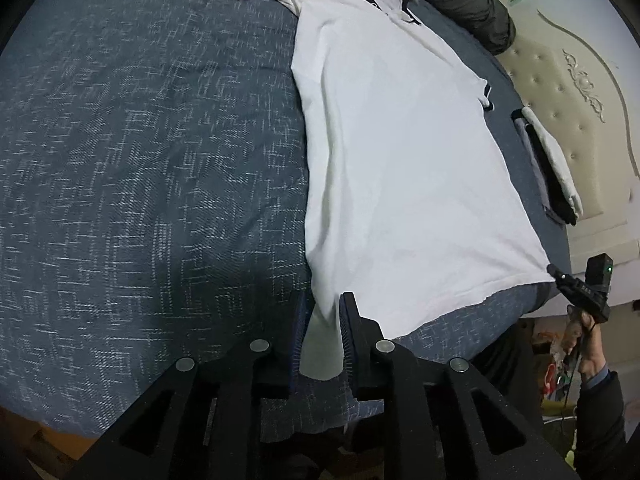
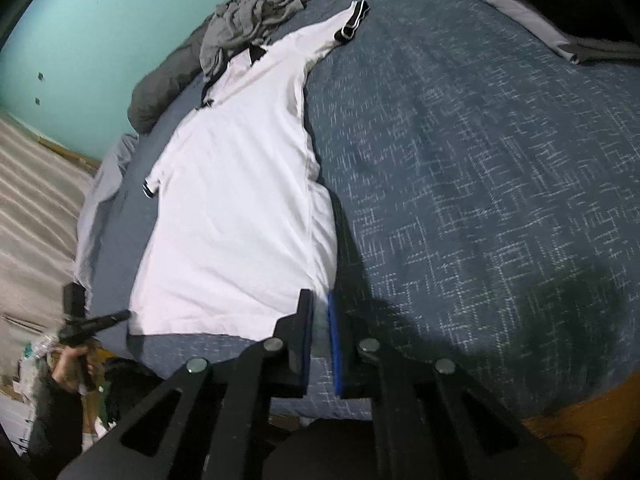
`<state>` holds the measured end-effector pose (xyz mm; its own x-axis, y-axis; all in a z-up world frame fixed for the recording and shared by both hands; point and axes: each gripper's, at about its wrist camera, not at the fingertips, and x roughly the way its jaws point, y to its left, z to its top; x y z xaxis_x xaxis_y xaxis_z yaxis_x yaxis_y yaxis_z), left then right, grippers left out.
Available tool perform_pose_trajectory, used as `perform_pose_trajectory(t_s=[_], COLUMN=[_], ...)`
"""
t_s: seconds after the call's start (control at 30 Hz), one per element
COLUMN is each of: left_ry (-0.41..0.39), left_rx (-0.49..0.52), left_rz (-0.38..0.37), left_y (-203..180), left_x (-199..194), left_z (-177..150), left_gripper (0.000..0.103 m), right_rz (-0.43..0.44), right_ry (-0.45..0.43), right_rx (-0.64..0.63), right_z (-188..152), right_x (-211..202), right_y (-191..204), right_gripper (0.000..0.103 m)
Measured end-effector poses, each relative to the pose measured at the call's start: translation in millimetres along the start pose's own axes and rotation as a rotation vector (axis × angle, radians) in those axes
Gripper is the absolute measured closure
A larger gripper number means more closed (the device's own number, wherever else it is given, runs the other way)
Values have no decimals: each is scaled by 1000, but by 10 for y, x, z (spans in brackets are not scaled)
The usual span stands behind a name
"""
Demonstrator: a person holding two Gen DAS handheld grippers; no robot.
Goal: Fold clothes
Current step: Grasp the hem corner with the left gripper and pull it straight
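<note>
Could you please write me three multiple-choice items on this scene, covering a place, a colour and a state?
1. Where does the stack of folded clothes lie?
A. On the bed, beside the headboard
B. On the floor
C. On top of the shirt

2. What colour is the shirt's collar?
A. Red
B. White
C. Black

3. What state is the shirt in?
A. Folded in half
B. Spread out flat
C. Crumpled in a heap

Answers:
1. A, since the stack sits at the edge of the bed, next to the padded headboard.
2. C, since a black band runs round the neck of the white shirt.
3. B, since the body and both sleeves lie open on the bed, with no fold made.
</note>
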<state>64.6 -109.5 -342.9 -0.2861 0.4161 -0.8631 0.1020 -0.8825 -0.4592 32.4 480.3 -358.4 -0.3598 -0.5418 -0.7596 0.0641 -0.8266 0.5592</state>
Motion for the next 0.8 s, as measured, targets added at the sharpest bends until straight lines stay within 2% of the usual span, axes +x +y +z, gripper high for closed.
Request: perform_pose_trajectory(t_s=[0.43,0.5,0.63,0.73,0.8], left_ry=[52,53,40,30,20], left_rx=[47,54,55,47,31], left_rz=[5,6,-5,-12,-5], left_y=[-109,-125,-150,-131,-83], left_x=[177,161,87,47,26], left_z=[-51,-58,-57,-46,-47], left_gripper=[85,95,95,91,83], right_rz=[4,6,-1,-22,-26], right_ry=[-44,-57,-76,-70,-64], right_rx=[47,36,30,38,47], right_z=[4,25,73,62,41], right_x=[-164,-230,-316,-293,-258], right_y=[-50,-37,-63,-117,-154], right_gripper=[97,97,97,97,97])
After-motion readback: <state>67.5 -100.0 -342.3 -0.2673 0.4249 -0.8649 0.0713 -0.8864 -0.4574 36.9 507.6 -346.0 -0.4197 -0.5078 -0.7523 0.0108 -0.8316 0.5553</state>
